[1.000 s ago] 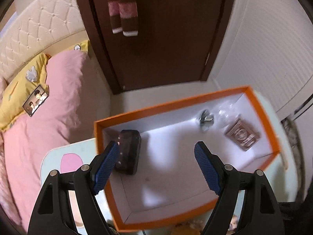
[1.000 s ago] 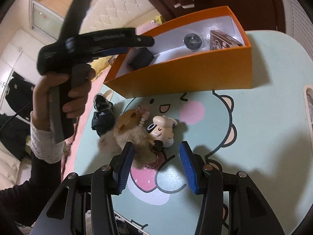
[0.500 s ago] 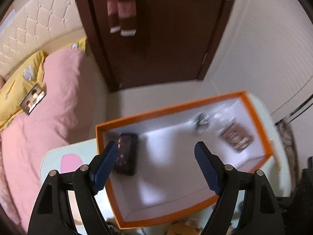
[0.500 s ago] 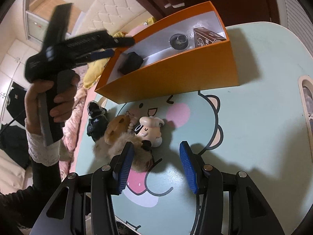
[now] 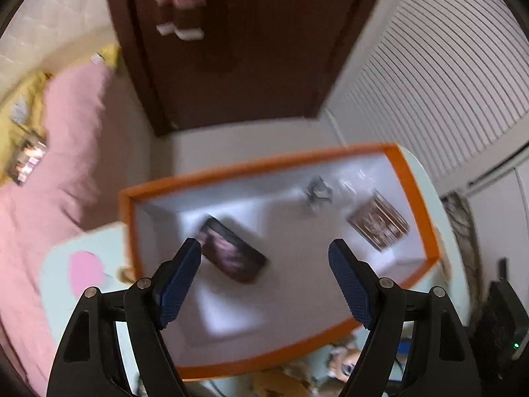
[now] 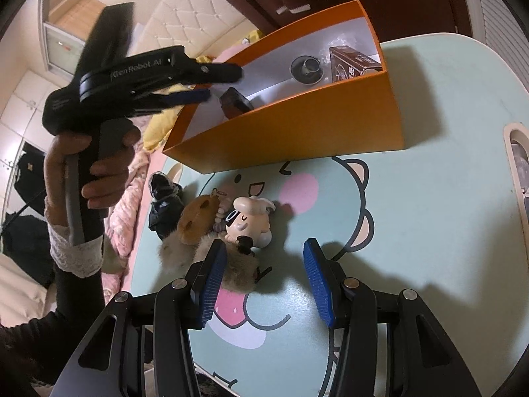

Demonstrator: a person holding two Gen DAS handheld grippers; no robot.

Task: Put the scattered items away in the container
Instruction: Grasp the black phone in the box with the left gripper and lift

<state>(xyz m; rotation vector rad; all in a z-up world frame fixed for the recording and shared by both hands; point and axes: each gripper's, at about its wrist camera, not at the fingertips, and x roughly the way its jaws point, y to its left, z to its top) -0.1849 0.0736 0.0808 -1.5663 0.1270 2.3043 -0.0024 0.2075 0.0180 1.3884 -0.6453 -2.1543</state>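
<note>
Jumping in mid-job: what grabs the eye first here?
The orange box at the table's far side, already holding a dark case, a metal piece and a brown packet. In front of it sit a pile of plush toys and a figurine.

Dark wood door (image 5: 238, 66), white louvred panels (image 5: 439, 76) beside — pink bedding (image 5: 66, 152), tufted headboard (image 6: 185, 29).

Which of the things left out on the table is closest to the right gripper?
The fluffy tan plush: it lies against the right gripper's left pad. The pig-like figurine sits just beyond it, and the crumpled black item farther left.
</note>
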